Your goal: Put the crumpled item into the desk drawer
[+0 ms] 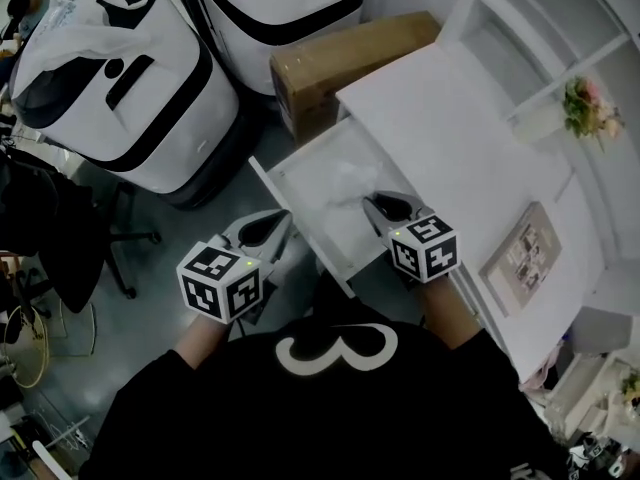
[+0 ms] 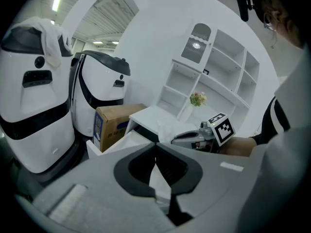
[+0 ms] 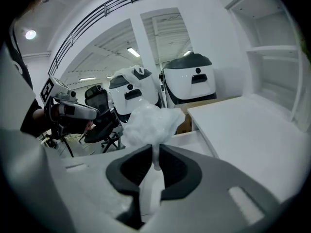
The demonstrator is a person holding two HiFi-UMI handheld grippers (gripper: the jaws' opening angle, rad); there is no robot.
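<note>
The crumpled item (image 1: 349, 182), a wad of thin white plastic or paper, hangs over the open desk drawer (image 1: 322, 260). My right gripper (image 1: 372, 200) is shut on its lower tail. In the right gripper view the wad (image 3: 150, 124) bulges just above the right gripper (image 3: 155, 150), with the drawer wall (image 3: 190, 137) behind it. My left gripper (image 1: 278, 223) sits at the drawer's front left, outside it, with its jaws together and nothing seen between them. The left gripper view shows the left gripper (image 2: 155, 145), the drawer (image 2: 106, 147) and the right gripper (image 2: 178, 139) beyond.
The white desk top (image 1: 450, 128) carries a picture frame (image 1: 520, 258); shelves with flowers (image 1: 585, 108) rise behind it. A cardboard box (image 1: 340, 58) stands on the floor by the drawer. Two large white machines (image 1: 120, 78) and an office chair (image 1: 60, 238) stand to the left.
</note>
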